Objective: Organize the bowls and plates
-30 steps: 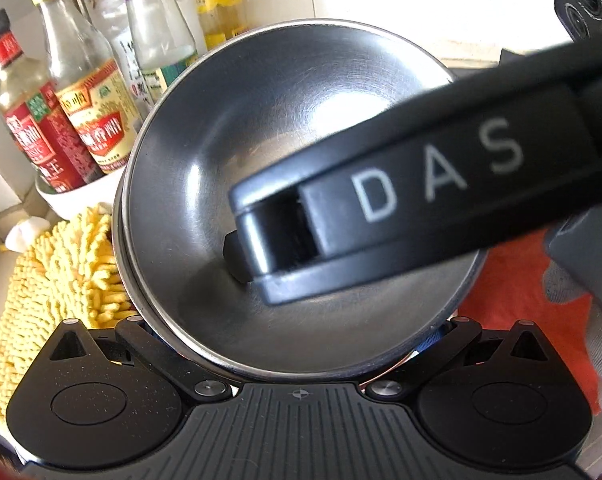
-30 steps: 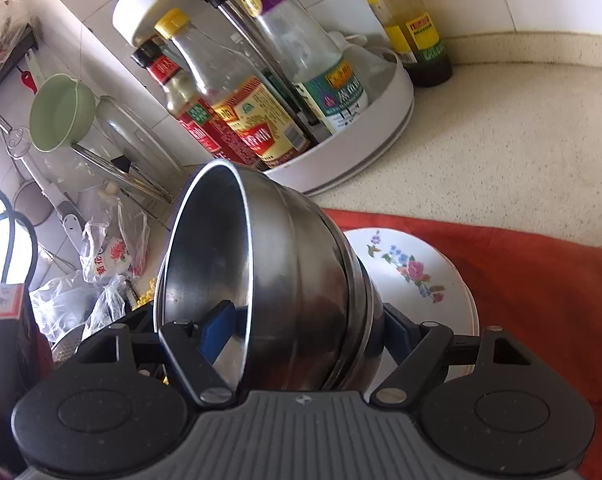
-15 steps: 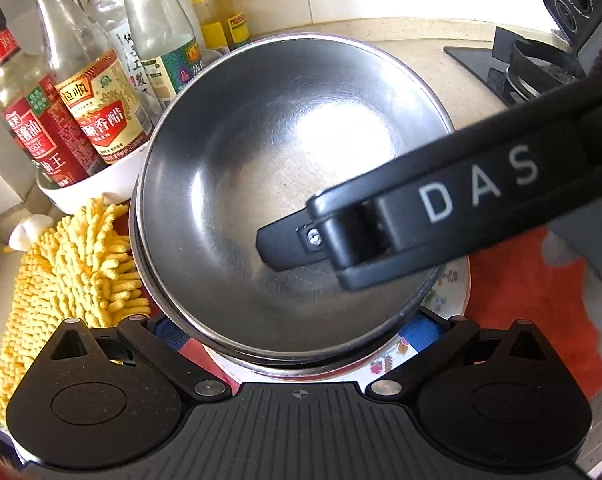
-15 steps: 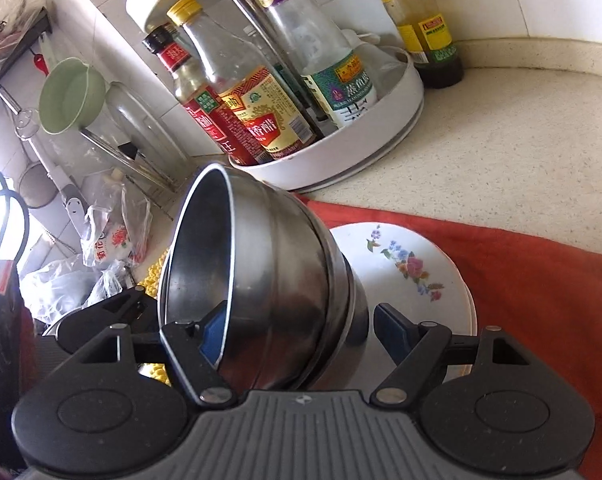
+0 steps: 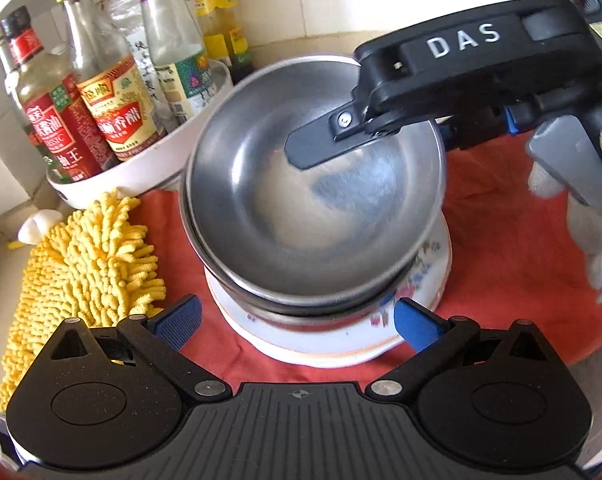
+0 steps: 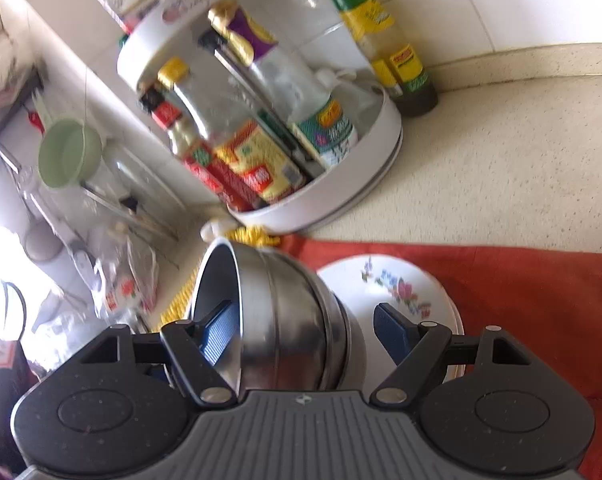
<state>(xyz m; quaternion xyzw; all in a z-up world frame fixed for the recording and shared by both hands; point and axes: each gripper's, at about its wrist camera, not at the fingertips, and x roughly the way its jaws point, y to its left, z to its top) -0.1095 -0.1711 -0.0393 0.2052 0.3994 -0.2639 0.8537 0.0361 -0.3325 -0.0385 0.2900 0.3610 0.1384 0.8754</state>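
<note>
Nested steel bowls (image 5: 313, 200) sit on stacked white floral plates (image 5: 333, 340) on a red cloth (image 5: 513, 248). My left gripper (image 5: 297, 322) is open, its blue fingertips (image 5: 177, 320) on either side of the plates and apart from them. My right gripper (image 6: 307, 330) is open. One finger reaches over the far rim into the top bowl (image 6: 277, 320), the other stands outside over the plates (image 6: 397, 284). In the right wrist view the bowls look tilted on edge.
A white turntable rack (image 5: 133, 176) with sauce bottles (image 5: 117, 108) stands behind the bowls. A yellow chenille mitt (image 5: 81, 268) lies left of the plates. A dark bottle (image 6: 397, 64) stands on the speckled counter (image 6: 501, 160). A green cup (image 6: 67, 152) hangs at far left.
Both grippers have pulled back from the bowls. The right gripper's jaws have opened wider and its finger has drawn from the bowl's middle to the far rim. The bowls now rest on the plates.
</note>
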